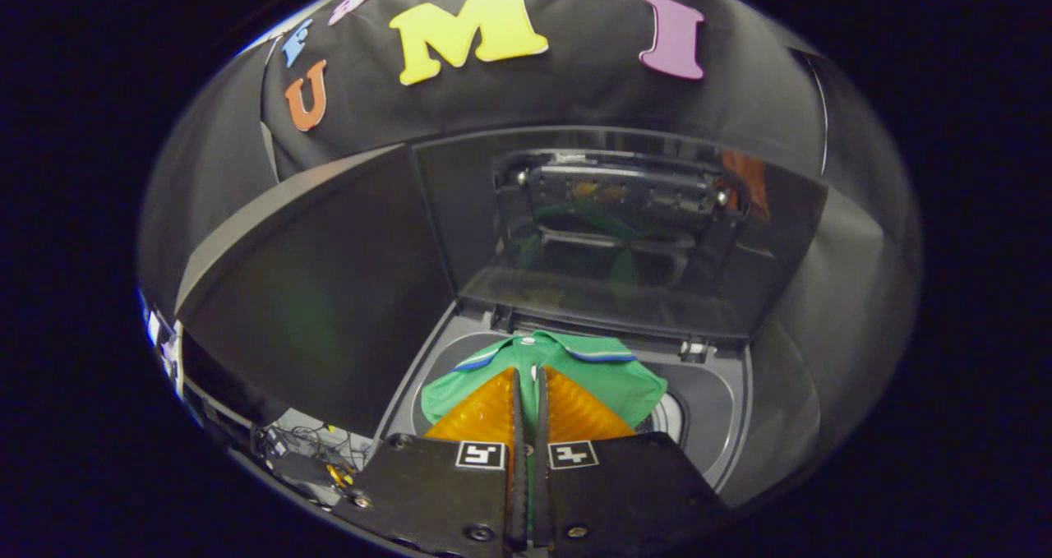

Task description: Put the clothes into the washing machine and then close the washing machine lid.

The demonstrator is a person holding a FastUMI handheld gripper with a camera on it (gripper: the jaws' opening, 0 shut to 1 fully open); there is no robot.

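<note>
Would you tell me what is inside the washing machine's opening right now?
A green shirt hangs over the washing machine opening, pinched between the gripper fingers. A bit of drum shows beside it; the shirt covers the rest. The lid stands open behind.

Staged recording booth, black cloth wall (pixel 575 89), top-loading washing machine (pixel 723 410), lid (pixel 608 229) raised, perhaps a lab
</note>
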